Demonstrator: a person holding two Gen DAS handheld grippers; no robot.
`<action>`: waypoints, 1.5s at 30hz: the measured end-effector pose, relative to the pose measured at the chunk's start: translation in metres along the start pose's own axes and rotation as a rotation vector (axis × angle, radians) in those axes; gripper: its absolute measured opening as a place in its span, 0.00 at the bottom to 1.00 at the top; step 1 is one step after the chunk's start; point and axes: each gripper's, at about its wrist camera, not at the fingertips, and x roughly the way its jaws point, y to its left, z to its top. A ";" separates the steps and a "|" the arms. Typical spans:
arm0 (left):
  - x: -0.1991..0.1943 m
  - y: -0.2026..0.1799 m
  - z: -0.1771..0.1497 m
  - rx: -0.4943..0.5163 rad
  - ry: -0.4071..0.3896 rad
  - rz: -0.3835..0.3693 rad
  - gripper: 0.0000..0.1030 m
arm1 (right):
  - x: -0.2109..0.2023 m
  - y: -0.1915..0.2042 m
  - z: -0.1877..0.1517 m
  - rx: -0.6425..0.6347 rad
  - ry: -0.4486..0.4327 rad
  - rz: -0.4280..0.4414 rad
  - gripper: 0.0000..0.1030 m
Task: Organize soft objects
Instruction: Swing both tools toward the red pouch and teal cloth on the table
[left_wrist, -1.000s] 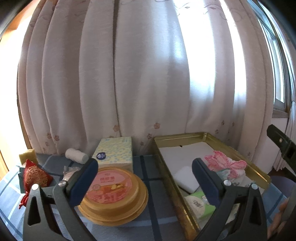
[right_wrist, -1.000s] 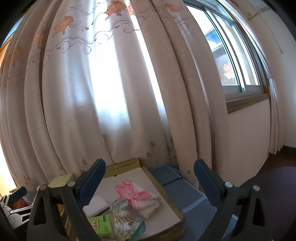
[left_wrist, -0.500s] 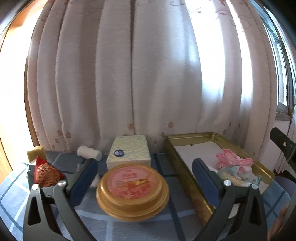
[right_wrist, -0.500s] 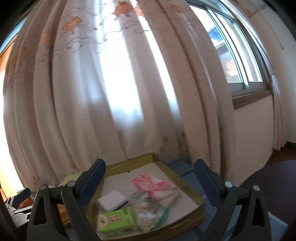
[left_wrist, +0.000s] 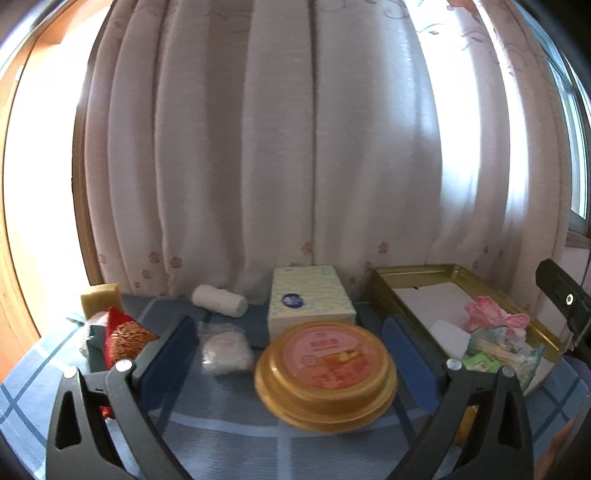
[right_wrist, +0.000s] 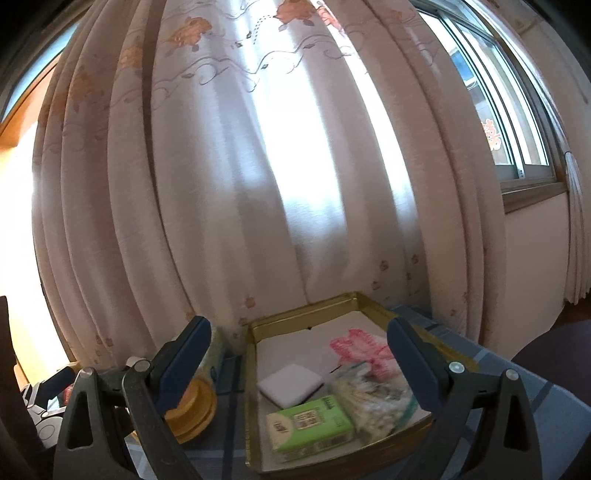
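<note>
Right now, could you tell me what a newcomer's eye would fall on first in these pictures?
Probably the round gold tin with its pink lid, sitting on the blue checked tablecloth straight ahead of the open left gripper. Next comes the gold tray at the right, holding a pink cloth, a white pad and a green packet. Behind everything hangs the bright curtain.

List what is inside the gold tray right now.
The gold tray holds a white liner, a white pad, a pink crocheted cloth, a clear bag of cotton swabs and a green packet. Anything beneath the bag or liner is hidden.
</note>
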 end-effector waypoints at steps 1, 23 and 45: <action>-0.001 0.003 0.000 -0.002 -0.001 0.003 1.00 | 0.000 0.003 -0.001 -0.001 0.001 0.004 0.95; 0.004 0.105 0.000 -0.045 0.020 0.154 1.00 | 0.018 0.107 -0.025 -0.079 0.124 0.191 0.95; 0.022 0.253 -0.003 -0.316 0.104 0.430 0.99 | 0.063 0.233 -0.070 -0.180 0.457 0.508 0.95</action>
